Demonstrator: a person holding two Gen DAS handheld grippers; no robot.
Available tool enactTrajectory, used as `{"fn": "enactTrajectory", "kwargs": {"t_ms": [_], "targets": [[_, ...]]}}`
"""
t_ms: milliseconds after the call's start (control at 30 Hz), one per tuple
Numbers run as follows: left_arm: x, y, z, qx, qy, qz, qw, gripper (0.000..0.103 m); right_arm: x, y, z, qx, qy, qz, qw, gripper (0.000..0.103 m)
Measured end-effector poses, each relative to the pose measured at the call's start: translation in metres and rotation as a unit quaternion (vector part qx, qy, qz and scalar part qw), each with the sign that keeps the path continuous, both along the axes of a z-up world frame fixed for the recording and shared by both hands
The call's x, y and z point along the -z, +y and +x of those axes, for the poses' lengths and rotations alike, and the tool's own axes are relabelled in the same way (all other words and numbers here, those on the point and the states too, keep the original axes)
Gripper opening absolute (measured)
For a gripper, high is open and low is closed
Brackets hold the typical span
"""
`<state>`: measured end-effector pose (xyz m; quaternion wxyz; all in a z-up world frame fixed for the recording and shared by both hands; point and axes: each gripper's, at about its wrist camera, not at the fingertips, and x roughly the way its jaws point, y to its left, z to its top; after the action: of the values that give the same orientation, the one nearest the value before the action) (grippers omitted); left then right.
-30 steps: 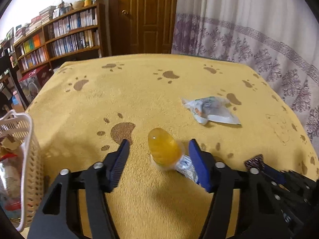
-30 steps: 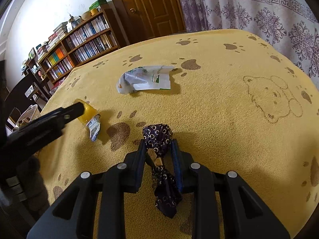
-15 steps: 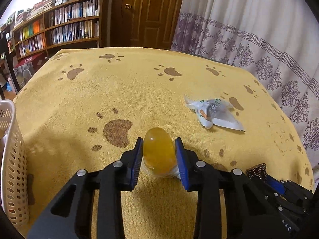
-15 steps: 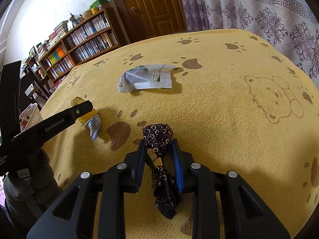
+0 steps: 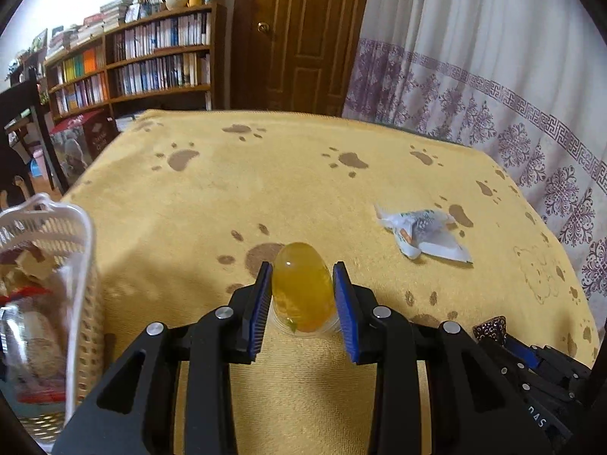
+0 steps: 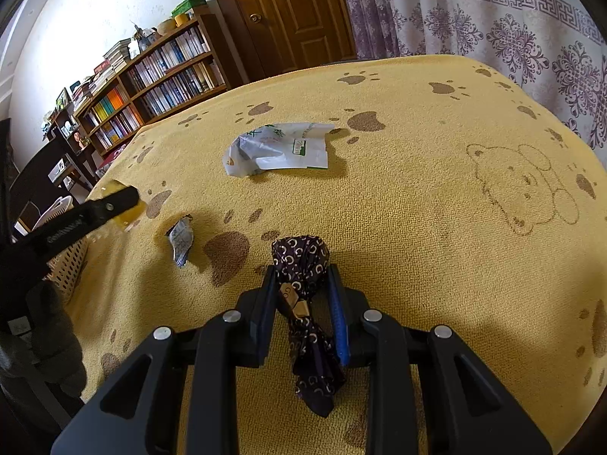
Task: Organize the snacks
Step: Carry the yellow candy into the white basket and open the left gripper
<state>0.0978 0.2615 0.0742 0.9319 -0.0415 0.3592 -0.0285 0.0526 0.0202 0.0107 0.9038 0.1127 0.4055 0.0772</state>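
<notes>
yellow jelly cup (image 5: 301,288) now pinched in my l gripper (image 5: 302,303), lifted vs 1 s ago; its torn wrapper (image 6: 180,240) left on cloth. r gripper (image 6: 302,305) still clamps dark candy (image 6: 301,261). basket (image 5: 85,265) left, white packet (image 5: 425,233) farther. next: basket drop.

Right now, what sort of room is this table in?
Most likely a room in a home, perhaps a study or living room. A long bookshelf packed with books lines the wall, a panelled wooden door stands beside it, and a patterned curtain hangs behind the paw-print tablecloth.
</notes>
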Motion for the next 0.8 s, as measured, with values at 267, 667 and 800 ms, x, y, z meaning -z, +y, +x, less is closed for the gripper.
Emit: {"fn": "enactTrajectory", "kwargs": {"t_ms": [267, 667, 800], "targets": [[-0.021, 0.016, -0.015, -0.022, -0.021, -0.004, 0.9995, 0.033, 0.000, 0.000, 0.000, 0.000, 0.000, 0.000, 1.000, 0.026], [-0.050, 0.057, -0.044, -0.097, -0.054, 0.002, 0.9939, 0.033, 0.000, 0.000, 0.000, 0.000, 0.000, 0.000, 1.000, 0.026], [-0.059, 0.078, -0.053, -0.141, -0.068, 0.004, 0.9876, 0.033, 0.000, 0.000, 0.000, 0.000, 0.000, 0.000, 1.000, 0.026]]}}
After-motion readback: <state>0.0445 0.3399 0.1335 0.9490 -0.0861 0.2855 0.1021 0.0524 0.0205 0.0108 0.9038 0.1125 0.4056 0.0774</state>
